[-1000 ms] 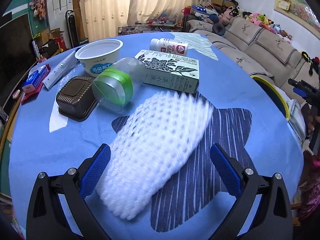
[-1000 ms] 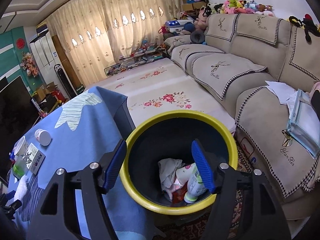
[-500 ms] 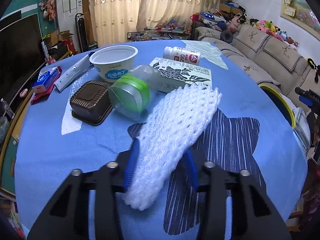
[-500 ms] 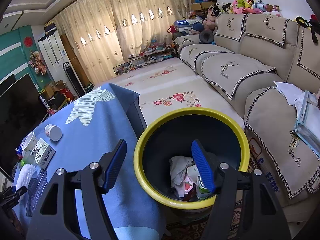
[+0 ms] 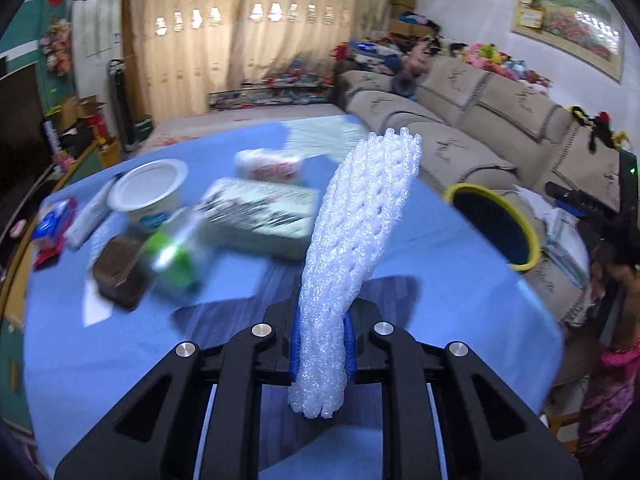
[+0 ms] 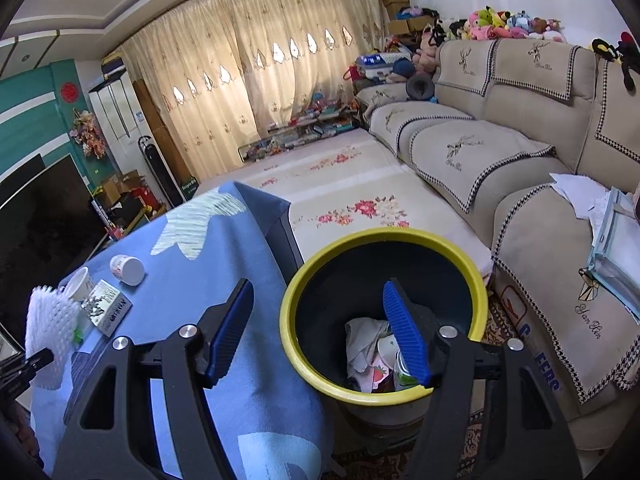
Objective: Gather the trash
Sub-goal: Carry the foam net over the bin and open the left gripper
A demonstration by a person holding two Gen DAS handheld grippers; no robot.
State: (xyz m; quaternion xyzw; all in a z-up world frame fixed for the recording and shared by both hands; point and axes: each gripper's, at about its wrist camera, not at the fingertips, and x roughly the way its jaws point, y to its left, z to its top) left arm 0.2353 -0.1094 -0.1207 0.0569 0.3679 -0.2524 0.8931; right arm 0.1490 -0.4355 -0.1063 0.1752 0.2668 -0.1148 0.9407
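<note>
left wrist view: the left gripper point(image 5: 321, 344) is clamped on a white foam net point(image 5: 352, 248), pinched near its lower end so that the longer part stands up, free of the table point(image 5: 460, 300). the grip low on the net is judged to keep the soft mesh from slipping. the remaining trash is blurred but readable: a tub point(image 5: 146, 196), a carton point(image 5: 262, 214), a bottle point(image 5: 268, 166), a green-capped jar point(image 5: 172, 258) and a brown tray point(image 5: 118, 272), all grouped toward the far left part of the table. the bin point(image 5: 494, 230) is seen beyond the table's right edge, beside the sofa point(image 5: 500, 128).

right wrist view: the right gripper point(image 6: 316, 332) is held with jaws apart and nothing between them, above the table's near right edge and the bin point(image 6: 384, 394). it is judged to be kept idle there, clear of the net's likely route.

differences between views: only the right view shows the inside of the bin, where cloth and packaging already lie; the net point(image 6: 50, 332) appears there small, at the far left. only the left view shows the grip itself and the tray and jar.
</note>
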